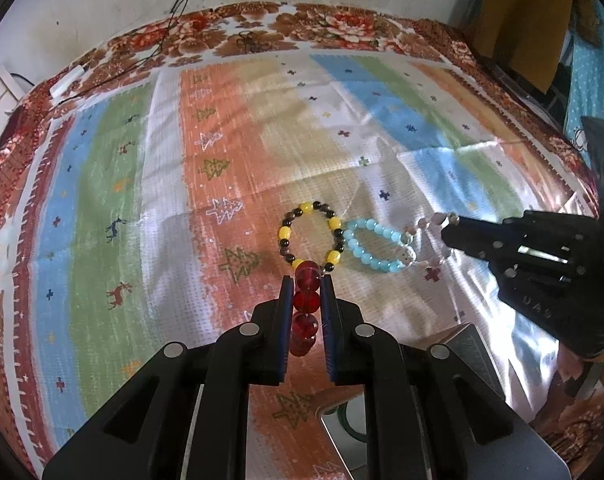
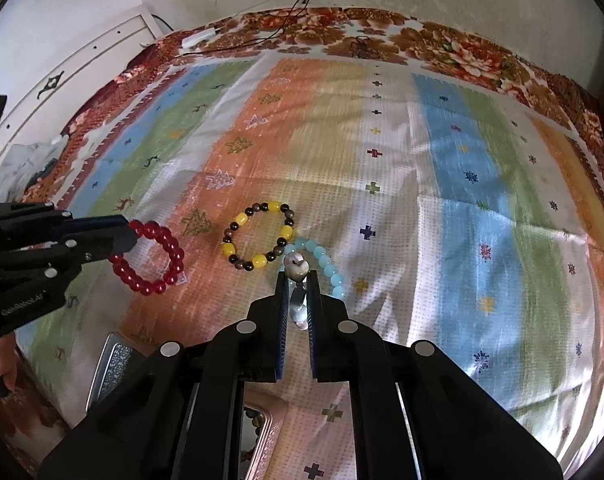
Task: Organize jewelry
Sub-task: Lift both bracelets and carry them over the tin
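My left gripper [image 1: 306, 280] is shut on a red bead bracelet [image 1: 305, 312]; in the right wrist view the red bracelet [image 2: 158, 258] hangs from the left gripper [image 2: 128, 236] just above the cloth. My right gripper [image 2: 297, 276] is shut on a pale pink-white bead bracelet [image 2: 296, 268]; in the left wrist view that gripper [image 1: 445, 232] holds the pale bracelet [image 1: 425, 240] at the right. A yellow and dark bead bracelet [image 1: 311, 236] [image 2: 258, 236] and a light blue bead bracelet [image 1: 375, 246] [image 2: 325, 264] lie touching on the cloth between the grippers.
A striped patterned cloth [image 1: 222, 160] covers the table, with a floral border at the far edge. A silver tray or box [image 1: 453, 424] sits below the left gripper. A jewelry box with a mirror [image 2: 262, 432] and a glittery lid [image 2: 114, 364] sit near the front. Cables [image 2: 270, 36] lie at the back.
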The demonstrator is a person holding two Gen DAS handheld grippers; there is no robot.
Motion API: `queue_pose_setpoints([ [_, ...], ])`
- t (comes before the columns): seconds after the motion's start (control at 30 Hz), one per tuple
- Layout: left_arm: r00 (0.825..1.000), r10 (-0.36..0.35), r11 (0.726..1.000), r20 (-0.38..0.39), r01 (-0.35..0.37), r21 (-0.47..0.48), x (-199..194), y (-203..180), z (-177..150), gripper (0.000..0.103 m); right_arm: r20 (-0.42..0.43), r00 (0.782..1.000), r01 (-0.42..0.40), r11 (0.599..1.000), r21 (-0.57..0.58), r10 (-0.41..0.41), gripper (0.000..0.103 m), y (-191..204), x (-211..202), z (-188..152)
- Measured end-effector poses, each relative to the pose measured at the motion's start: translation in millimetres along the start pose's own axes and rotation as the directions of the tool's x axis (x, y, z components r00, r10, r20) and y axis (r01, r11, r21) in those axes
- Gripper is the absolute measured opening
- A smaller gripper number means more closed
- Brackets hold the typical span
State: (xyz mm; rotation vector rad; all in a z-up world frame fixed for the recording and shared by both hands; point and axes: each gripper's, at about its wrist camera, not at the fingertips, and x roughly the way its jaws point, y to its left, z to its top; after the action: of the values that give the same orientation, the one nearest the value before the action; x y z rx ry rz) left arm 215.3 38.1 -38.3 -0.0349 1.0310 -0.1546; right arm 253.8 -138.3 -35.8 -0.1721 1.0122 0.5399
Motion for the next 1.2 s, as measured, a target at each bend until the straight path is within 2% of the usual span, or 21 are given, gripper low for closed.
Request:
queue_pose_setpoints([
  [0.5,0.995,0.013,0.998,0.099,-0.007,-0.064,-36.6,-0.6,-9.4,0.013,0.074,0.997,-0.015,1.0,0.005,0.015,0.01,9.8,-32.1,-9.2],
  [1.0,0.988,0.009,0.999,0.154,-0.004,-0.032,-64.4,-21.9,-32.4,0.013,0.105,0.994,-0.024,1.0,-0.015,0.025,0.01,21.5,-59.6,-27.0],
  [1.2,0.987,0.015,0.999,0.161,-0.007,-0.05,-71.7,-22.5,-39.6,0.013,0.131,0.991,-0.029,0.999,-0.027,0.033,0.01,26.5,-69.3,-34.0],
])
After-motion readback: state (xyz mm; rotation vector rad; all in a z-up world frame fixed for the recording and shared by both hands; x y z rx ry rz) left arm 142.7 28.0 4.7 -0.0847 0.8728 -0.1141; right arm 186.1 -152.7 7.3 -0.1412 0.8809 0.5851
